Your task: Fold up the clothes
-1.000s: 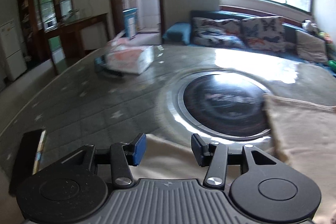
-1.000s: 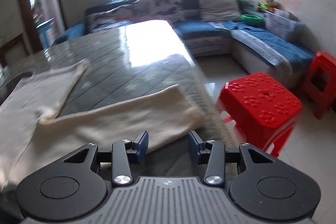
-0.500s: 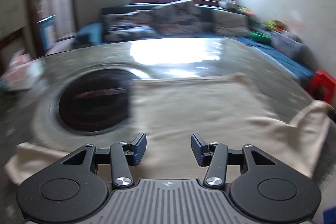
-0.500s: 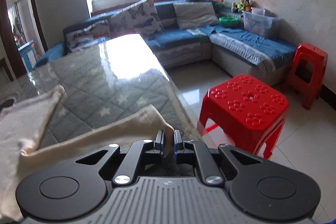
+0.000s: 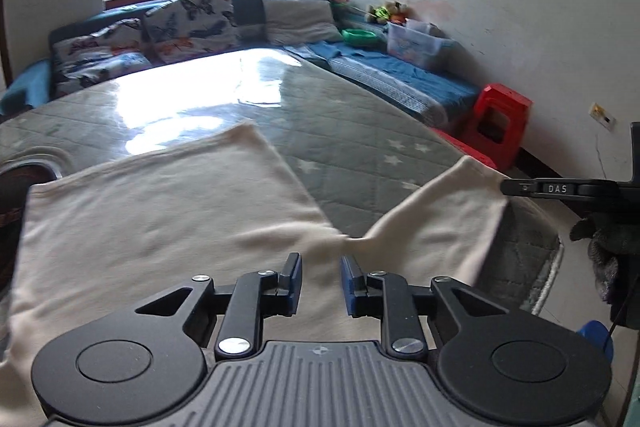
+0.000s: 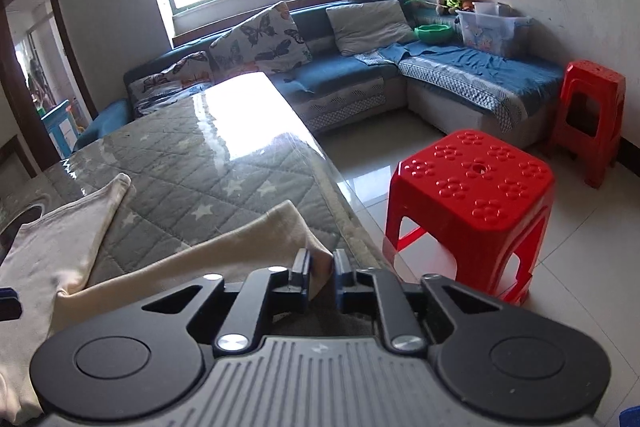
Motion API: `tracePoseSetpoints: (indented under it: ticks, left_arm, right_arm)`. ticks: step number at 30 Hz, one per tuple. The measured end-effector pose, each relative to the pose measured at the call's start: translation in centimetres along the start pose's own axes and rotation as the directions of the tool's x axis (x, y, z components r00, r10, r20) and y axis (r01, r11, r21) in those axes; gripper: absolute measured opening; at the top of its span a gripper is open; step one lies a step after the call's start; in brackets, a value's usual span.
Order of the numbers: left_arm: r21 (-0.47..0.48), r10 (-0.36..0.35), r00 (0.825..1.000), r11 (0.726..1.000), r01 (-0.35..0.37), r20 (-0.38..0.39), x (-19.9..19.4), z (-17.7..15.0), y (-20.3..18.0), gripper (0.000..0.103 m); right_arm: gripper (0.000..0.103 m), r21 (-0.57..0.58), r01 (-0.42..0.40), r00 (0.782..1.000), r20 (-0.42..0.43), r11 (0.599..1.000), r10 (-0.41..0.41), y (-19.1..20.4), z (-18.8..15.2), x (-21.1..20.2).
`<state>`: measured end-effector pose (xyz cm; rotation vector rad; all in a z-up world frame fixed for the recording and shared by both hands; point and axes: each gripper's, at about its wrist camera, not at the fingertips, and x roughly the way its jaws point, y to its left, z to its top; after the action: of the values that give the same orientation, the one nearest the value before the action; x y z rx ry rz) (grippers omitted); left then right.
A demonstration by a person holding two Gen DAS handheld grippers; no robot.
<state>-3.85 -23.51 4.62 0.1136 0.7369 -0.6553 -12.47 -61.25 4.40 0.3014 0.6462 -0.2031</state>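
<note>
The cream garment [image 5: 160, 219] lies spread on the counter [image 5: 360, 131]. The left claw [image 5: 320, 283], narrow after closing, hovers over it; the right claw [image 6: 321, 277] at three o'clock pinches its sleeve [image 6: 256, 247], loosening slightly.

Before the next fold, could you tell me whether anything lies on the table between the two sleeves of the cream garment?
Nothing visible does: only bare grey star-patterned quilted table cover shows between the far sleeve and the near sleeve of the cream fabric garment.
</note>
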Motion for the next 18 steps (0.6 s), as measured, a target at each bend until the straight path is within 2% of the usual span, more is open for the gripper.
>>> tracePoseSetpoints:
  ticks: [9,10,11,12,18]
  left_arm:
    - [-0.012,-0.007,1.000,1.000,0.006,-0.029,1.9,0.4,-0.5,0.023]
    - [-0.016,-0.005,1.000,1.000,0.004,-0.030,2.0,0.5,-0.4,0.023]
    - [-0.021,-0.003,0.999,1.000,0.002,-0.032,2.1,0.5,-0.3,0.023]
    - [-0.025,0.000,0.999,1.000,-0.001,-0.034,2.2,0.5,-0.3,0.023]
    - [-0.046,0.006,0.999,0.999,-0.008,-0.037,2.9,0.7,-0.1,0.023]
  right_arm:
    - [0.021,-0.015,-0.018,1.000,0.007,1.000,0.018,0.0,-0.7,0.3]
    - [0.019,-0.025,-0.023,1.000,0.008,0.999,0.023,0.2,-0.7,0.5]
    - [0.010,-0.031,-0.027,1.000,0.008,0.999,0.027,0.4,-0.7,0.6]
    - [0.007,-0.029,-0.028,1.000,0.010,0.999,0.028,0.4,-0.6,0.5]
    - [0.005,-0.021,-0.029,0.997,0.075,0.999,0.030,0.4,0.2,-1.4]
